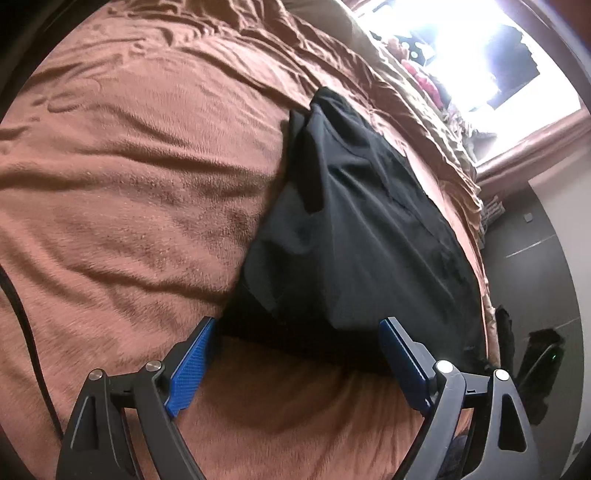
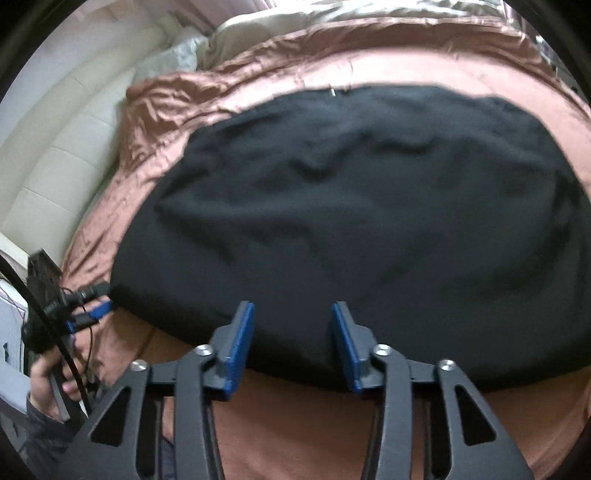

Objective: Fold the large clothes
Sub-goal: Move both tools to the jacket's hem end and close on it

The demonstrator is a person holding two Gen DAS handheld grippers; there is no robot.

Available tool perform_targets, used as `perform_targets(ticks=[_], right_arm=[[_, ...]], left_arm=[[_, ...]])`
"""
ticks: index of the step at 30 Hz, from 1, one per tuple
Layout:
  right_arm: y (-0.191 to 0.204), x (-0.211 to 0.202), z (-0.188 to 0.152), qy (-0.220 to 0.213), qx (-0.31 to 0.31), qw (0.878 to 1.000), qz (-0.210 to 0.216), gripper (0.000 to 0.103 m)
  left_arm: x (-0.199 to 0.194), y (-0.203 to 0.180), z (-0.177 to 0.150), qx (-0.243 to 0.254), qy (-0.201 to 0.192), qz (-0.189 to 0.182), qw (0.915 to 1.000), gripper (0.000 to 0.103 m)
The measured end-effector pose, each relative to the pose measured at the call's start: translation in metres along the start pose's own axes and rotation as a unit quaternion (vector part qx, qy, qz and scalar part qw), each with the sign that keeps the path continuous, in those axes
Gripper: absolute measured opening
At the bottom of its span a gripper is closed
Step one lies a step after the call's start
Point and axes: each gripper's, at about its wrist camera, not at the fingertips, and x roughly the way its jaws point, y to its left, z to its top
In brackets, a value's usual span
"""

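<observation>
A large black garment (image 2: 362,206) lies spread on a brown bedspread (image 2: 295,413). In the left wrist view the same garment (image 1: 354,229) stretches away from the jaws, with folds and creases. My left gripper (image 1: 299,332) is open wide and empty, its blue pads at the garment's near edge. It also shows at the left of the right wrist view (image 2: 88,306), at the garment's left corner. My right gripper (image 2: 293,314) is open and empty, its fingertips over the garment's near edge.
The brown bedspread (image 1: 122,177) fills the left side, wrinkled. A padded cream headboard (image 2: 62,147) and pillows (image 2: 258,33) lie at the far left of the bed. A bright window (image 1: 480,55) and dark floor (image 1: 535,266) are beyond the bed's right edge.
</observation>
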Motion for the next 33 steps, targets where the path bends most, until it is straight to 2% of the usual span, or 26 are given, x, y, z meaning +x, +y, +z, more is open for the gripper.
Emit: perform_targets(ticks=[1, 5, 7, 10, 13, 16, 17, 18, 25, 33], right_arm=[[0.001, -0.001, 0.001, -0.001, -0.005, 1.000, -0.006, 0.026], [0.006, 0.006, 0.002, -0.006, -0.017, 1.000, -0.023, 0.015], [0.010, -0.003, 0.003, -0.036, -0.014, 0.999, -0.012, 0.008], [0.026, -0.009, -0.004, -0.055, -0.039, 0.998, -0.022, 0.008], [0.024, 0.022, -0.008, 0.002, -0.032, 0.999, -0.029, 0.008], [0.024, 0.032, -0.003, 0.006, -0.030, 0.997, -0.068, 0.008], [0.025, 0.034, 0.002, 0.002, -0.030, 0.995, -0.091, 0.008], [0.023, 0.039, 0.006, 0.003, -0.023, 0.995, -0.097, 0.008], [0.018, 0.068, 0.042, 0.010, 0.012, 0.996, -0.086, 0.008], [0.010, 0.098, 0.089, -0.011, 0.023, 0.995, -0.099, 0.008]], left_arm=[[0.002, 0.002, 0.003, -0.004, 0.001, 0.000, 1.0000, 0.088], [0.011, 0.004, 0.015, -0.019, 0.003, -0.020, 0.9996, 0.086], [0.015, 0.005, 0.018, -0.026, 0.004, -0.024, 0.9994, 0.080], [0.014, 0.003, 0.017, -0.024, 0.003, -0.023, 0.9995, 0.075], [0.009, 0.005, 0.012, -0.031, 0.002, -0.041, 0.9987, 0.068], [0.005, 0.002, 0.009, -0.024, -0.005, -0.051, 0.9984, 0.065], [0.005, 0.001, 0.009, -0.022, -0.006, -0.049, 0.9985, 0.064], [0.005, 0.001, 0.008, -0.021, -0.007, -0.044, 0.9988, 0.061], [0.004, 0.001, 0.008, -0.025, -0.019, -0.031, 0.9990, 0.050], [0.004, 0.000, 0.006, -0.030, -0.026, -0.011, 0.9992, 0.047]])
